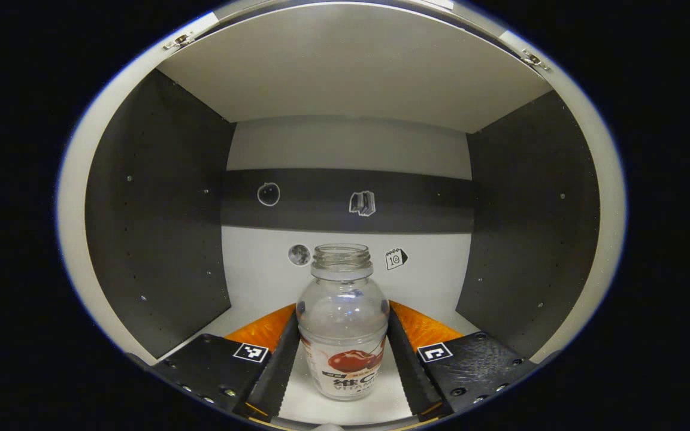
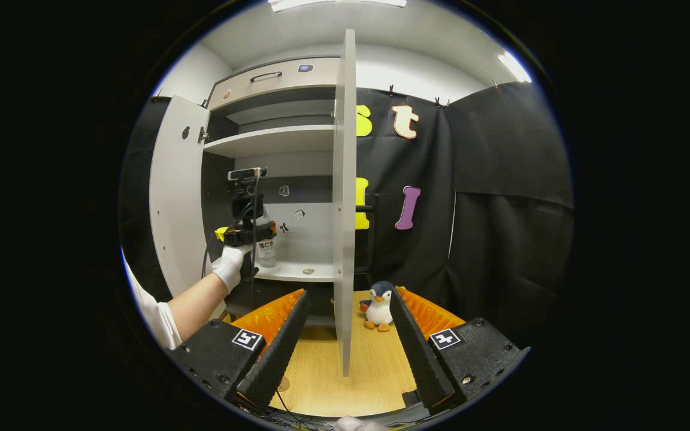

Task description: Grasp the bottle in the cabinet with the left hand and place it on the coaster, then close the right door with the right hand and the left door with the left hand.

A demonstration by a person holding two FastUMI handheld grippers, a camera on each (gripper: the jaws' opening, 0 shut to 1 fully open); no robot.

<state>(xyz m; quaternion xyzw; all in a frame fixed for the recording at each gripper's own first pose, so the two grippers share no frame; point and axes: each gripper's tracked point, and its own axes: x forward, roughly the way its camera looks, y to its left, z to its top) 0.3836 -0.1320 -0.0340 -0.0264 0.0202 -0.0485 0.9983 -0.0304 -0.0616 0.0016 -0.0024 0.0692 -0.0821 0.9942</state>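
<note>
A clear, capless bottle point(image 1: 342, 335) with a red fruit label stands on the white cabinet shelf point(image 1: 345, 401). My left gripper point(image 1: 342, 305) is open, and its fingers flank the bottle closely on both sides. In the right gripper view, a gloved hand point(image 2: 229, 266) holds that left gripper point(image 2: 264, 232) at the bottle point(image 2: 266, 254) inside the cabinet. My right gripper point(image 2: 350, 290) hangs open over the wooden table point(image 2: 375, 371) with nothing between its fingers. The right door point(image 2: 344, 197) stands open, edge-on straight ahead. The left door point(image 2: 174, 191) is swung wide open. A small round disc point(image 2: 308, 271) lies on the shelf.
A penguin plush point(image 2: 378, 306) sits on the table just right of the open right door. An upper shelf point(image 2: 273, 139) and a drawer with a handle point(image 2: 266, 75) are above the bottle's compartment. Dark side walls point(image 1: 153, 221) close in the compartment around my left gripper.
</note>
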